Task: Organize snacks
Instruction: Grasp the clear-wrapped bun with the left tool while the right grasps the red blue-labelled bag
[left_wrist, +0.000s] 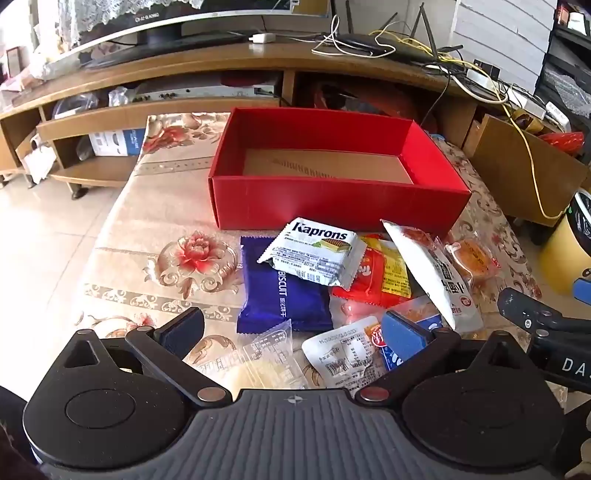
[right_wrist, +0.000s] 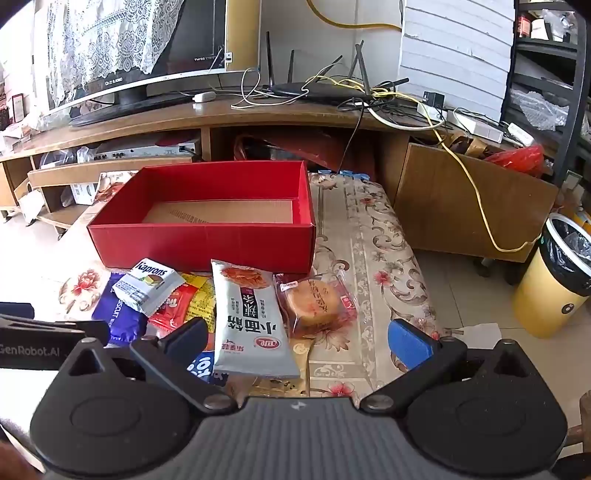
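Note:
An empty red box (left_wrist: 332, 206) (right_wrist: 207, 240) stands on the floral table. A heap of snack packets lies in front of it: a white Kaprons pack (left_wrist: 314, 251) (right_wrist: 146, 282) on a blue biscuit pack (left_wrist: 284, 295) (right_wrist: 120, 314), a red-yellow packet (left_wrist: 376, 277) (right_wrist: 184, 301), a long white noodle-snack pack (left_wrist: 436, 273) (right_wrist: 251, 321) and a clear-wrapped round cake (left_wrist: 471, 256) (right_wrist: 317, 304). My left gripper (left_wrist: 295, 332) hovers open over the heap's near side, nothing between its fingers. My right gripper (right_wrist: 295, 341) is open above the white pack's near end, not gripping it.
A wooden TV stand (left_wrist: 184, 66) (right_wrist: 221, 114) with a monitor, router and tangled cables runs behind the table. A yellow bin (right_wrist: 557, 280) stands on the floor at right. The flowered tablecloth (left_wrist: 155, 221) (right_wrist: 369, 236) is bare left and right of the heap.

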